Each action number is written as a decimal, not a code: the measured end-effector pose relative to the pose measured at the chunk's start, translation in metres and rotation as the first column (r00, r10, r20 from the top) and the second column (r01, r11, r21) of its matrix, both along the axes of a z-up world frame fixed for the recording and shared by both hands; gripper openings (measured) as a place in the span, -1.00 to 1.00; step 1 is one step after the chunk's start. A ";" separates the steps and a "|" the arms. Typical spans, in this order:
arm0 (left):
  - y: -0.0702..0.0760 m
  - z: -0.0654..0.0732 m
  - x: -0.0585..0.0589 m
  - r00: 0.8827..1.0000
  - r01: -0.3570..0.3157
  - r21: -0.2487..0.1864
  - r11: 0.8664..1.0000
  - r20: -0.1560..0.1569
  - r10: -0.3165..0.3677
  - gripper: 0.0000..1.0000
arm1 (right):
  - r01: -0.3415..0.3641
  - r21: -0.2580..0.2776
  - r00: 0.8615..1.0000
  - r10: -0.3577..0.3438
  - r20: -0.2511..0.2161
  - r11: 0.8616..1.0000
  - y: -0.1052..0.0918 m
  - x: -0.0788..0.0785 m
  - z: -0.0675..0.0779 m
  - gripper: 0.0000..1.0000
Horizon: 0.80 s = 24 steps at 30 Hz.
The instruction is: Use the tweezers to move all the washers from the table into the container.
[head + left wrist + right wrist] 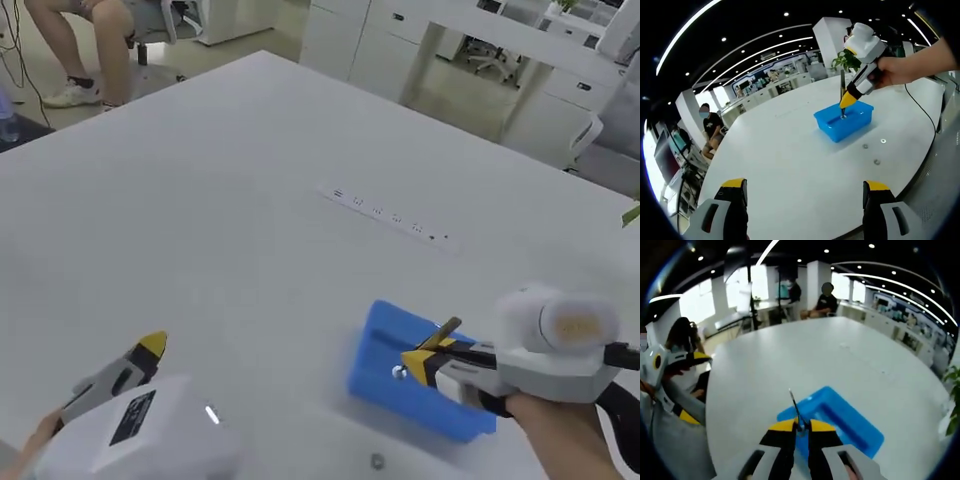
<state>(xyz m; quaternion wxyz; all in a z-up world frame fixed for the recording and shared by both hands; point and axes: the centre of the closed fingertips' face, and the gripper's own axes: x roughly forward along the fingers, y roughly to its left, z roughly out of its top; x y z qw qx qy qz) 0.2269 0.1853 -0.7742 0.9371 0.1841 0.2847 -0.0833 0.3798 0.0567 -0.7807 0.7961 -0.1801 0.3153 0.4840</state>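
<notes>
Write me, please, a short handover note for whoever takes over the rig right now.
Left gripper: open, holds nothing, above the table.
Right gripper: shut on the tweezers, their tips down at the blue container.
Three washers lie on the table beside the container.
Done: cannot tell how many are in the container, or whether the tweezers hold one.
To do: at least those three.

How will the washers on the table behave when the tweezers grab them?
The washers look small, thin and flat, so probably light yet hard to get under on the smooth table. They seem metallic, so likely slippery in the tweezers. Lying flat, they should slide, not roll.
</notes>
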 end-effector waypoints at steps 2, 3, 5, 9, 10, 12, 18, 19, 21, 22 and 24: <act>0.000 0.000 0.000 1.000 0.001 0.000 1.000 -0.001 -0.001 0.96 | 0.000 -0.025 1.000 0.000 0.008 1.000 0.000 0.003 -0.007 -0.88; 0.000 -0.001 0.000 1.000 0.001 0.000 1.000 -0.002 -0.001 0.96 | -0.002 -0.039 1.000 0.003 0.014 0.999 -0.001 0.005 -0.010 -0.88; 0.000 -0.001 0.000 1.000 0.000 0.000 1.000 -0.003 0.000 0.96 | -0.004 -0.062 1.000 0.005 0.014 0.998 -0.001 0.005 -0.018 -0.88; 0.000 -0.003 -0.001 1.000 0.004 0.006 1.000 -0.009 -0.004 0.95 | 0.005 -0.063 1.000 -0.006 -0.019 0.998 -0.001 0.008 -0.031 -0.88; 0.000 -0.003 -0.001 1.000 0.004 0.008 1.000 -0.011 -0.004 0.95 | 0.007 -0.064 1.000 -0.009 -0.025 0.998 -0.001 0.009 -0.034 -0.88; 0.000 -0.003 -0.001 1.000 0.003 0.010 1.000 -0.011 -0.003 0.95 | 0.009 -0.079 1.000 -0.011 -0.026 0.997 -0.002 0.009 -0.039 -0.88; 0.001 -0.003 0.000 1.000 -0.001 0.015 1.000 -0.011 0.002 0.94 | 0.016 -0.086 0.999 -0.019 -0.035 0.996 0.000 0.015 -0.046 -0.88; 0.001 -0.004 0.000 1.000 -0.002 0.019 1.000 -0.016 0.002 0.94 | 0.017 -0.086 0.999 -0.021 -0.038 0.996 -0.001 0.014 -0.045 -0.88; 0.001 -0.005 -0.001 1.000 0.000 0.023 1.000 -0.018 0.001 0.94 | 0.021 -0.087 0.999 -0.024 -0.036 0.996 -0.001 0.016 -0.046 -0.88; 0.001 -0.005 -0.001 1.000 0.000 0.025 1.000 -0.018 0.000 0.94 | 0.020 -0.087 0.999 -0.023 -0.040 0.996 -0.001 0.017 -0.047 -0.88; 0.002 -0.005 -0.001 1.000 -0.001 0.027 1.000 -0.018 0.002 0.94 | 0.019 -0.083 0.999 -0.022 -0.046 0.996 0.000 0.019 -0.048 -0.88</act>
